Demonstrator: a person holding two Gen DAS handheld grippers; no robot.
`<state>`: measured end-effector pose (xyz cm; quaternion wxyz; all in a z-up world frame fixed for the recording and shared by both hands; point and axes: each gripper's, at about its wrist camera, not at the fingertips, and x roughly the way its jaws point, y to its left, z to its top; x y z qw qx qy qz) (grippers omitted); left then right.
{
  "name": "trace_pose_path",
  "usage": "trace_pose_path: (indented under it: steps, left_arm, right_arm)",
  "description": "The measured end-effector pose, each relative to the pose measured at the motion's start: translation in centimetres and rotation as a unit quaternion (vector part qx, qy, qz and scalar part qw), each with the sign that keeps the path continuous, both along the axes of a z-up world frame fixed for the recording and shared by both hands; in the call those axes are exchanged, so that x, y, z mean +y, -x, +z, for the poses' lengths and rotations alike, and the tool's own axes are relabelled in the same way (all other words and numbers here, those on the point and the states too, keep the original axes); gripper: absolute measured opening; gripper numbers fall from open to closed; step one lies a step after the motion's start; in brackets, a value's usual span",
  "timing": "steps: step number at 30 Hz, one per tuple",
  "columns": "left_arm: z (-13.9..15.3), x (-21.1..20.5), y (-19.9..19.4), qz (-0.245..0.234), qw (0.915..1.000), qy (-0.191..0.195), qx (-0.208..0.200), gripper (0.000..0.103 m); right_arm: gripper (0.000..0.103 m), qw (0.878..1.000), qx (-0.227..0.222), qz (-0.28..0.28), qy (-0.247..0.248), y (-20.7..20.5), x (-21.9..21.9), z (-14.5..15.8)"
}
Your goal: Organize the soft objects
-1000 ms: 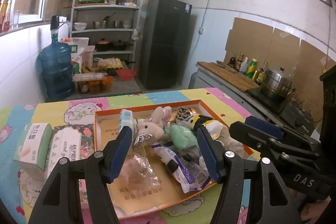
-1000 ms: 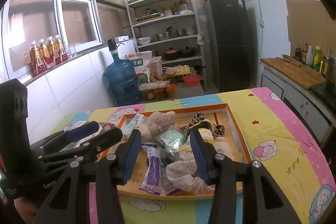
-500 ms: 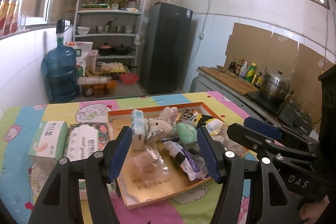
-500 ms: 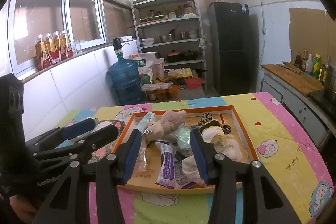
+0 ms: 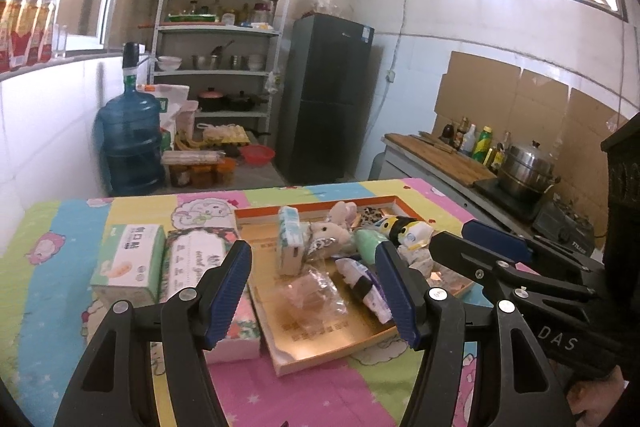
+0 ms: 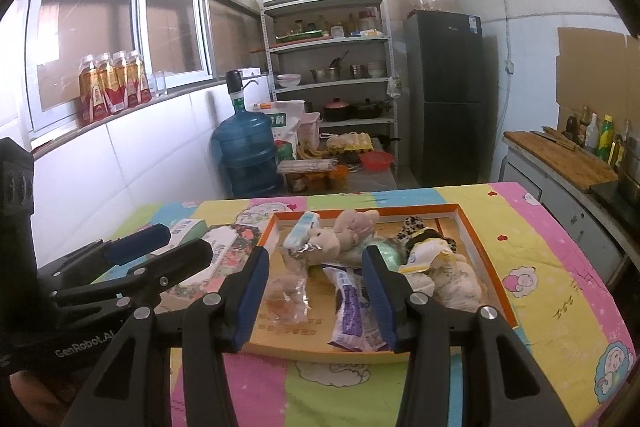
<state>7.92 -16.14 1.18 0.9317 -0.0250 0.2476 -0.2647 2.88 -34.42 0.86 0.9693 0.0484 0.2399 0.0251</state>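
An orange-rimmed tray (image 5: 320,359) (image 6: 486,263) lies on the colourful tablecloth with soft things piled in it. A plush rabbit (image 5: 332,231) (image 6: 340,235), a tissue pack (image 5: 290,239), a green pouch (image 5: 368,243), a clear bag (image 5: 312,293) (image 6: 286,293), a purple packet (image 6: 350,311) and a bee-patterned toy (image 5: 404,227) are inside. My left gripper (image 5: 316,291) hangs open above the tray's near edge, holding nothing. My right gripper (image 6: 316,297) is also open and empty over the tray's front. Each gripper shows in the other's view, side by side.
Two tissue boxes (image 5: 128,263) (image 5: 200,259) lie left of the tray. Behind the table stand a blue water jug (image 5: 130,143), a metal shelf rack (image 5: 220,67) and a dark fridge (image 5: 328,99). A counter with bottles and a steel pot (image 5: 524,167) runs along the right.
Both grippers have drawn back from the tray, so the tray and its contents look smaller and farther off. Their jaws stayed at the same width.
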Motion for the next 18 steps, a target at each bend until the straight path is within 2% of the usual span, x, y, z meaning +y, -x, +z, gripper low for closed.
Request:
trace_pose_path:
  steps: [18]
  left_arm:
    - [0.0, 5.4, 2.3, 0.023, 0.9997, 0.001, -0.007, 0.066]
  right_arm:
    - [0.048, 1.0, -0.005, 0.018, -0.002, 1.7, 4.6, -0.5]
